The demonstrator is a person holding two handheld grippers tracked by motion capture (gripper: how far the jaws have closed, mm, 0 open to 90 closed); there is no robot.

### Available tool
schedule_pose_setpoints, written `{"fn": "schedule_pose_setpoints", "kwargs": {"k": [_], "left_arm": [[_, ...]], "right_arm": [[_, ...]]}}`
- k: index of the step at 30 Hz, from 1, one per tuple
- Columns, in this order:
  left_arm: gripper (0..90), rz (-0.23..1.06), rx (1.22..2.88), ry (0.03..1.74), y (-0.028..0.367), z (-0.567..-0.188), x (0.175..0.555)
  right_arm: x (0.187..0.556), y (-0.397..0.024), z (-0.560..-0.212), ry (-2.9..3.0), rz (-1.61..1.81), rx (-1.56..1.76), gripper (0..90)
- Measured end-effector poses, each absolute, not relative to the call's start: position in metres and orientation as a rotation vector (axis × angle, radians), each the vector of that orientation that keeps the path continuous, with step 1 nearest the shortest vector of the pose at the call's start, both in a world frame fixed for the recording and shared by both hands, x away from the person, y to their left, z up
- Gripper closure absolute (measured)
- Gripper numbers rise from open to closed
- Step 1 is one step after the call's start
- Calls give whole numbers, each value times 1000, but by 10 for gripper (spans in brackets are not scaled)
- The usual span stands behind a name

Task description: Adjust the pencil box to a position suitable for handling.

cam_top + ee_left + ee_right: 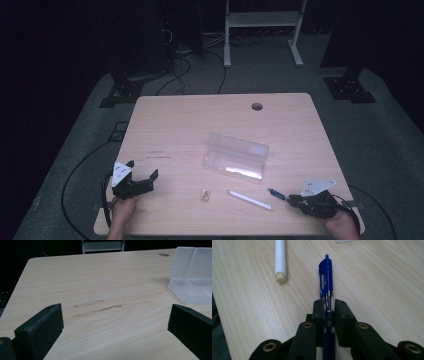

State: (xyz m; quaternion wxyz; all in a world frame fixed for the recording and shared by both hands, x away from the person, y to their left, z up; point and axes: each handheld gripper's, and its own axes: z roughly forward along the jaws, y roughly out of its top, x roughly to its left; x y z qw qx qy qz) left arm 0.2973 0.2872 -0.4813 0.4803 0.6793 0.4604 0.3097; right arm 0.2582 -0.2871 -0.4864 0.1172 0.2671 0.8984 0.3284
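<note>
A blue click pen (326, 277) lies along the jaws of my right gripper (329, 305), which is shut on its barrel; from above the blue pen (276, 193) pokes out left of the right gripper (295, 200) near the table's front right. A white pen (250, 199) lies just left of it, and its butt end (280, 261) shows beside the blue one. A clear plastic case (235, 156) stands open at mid-table. My left gripper (143, 175) rests at the front left, open, with bare wood between its jaws; the clear case (192, 275) is off to its right.
A small tan object (205, 194) lies near the front edge between the two hands. A cable hole (257, 106) sits at the table's far side. Scuff marks (100, 308) streak the wood ahead of the left gripper. Cables and stand legs are on the floor beyond.
</note>
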Motion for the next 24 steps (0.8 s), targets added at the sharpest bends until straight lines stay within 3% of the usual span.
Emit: {"fn": "schedule_pose_setpoints", "kwargs": {"k": [24], "left_arm": [[0,754,1655,1123,288,-481,297]], "right_arm": [[266,-272,-462,2620,1028,731,792]]}}
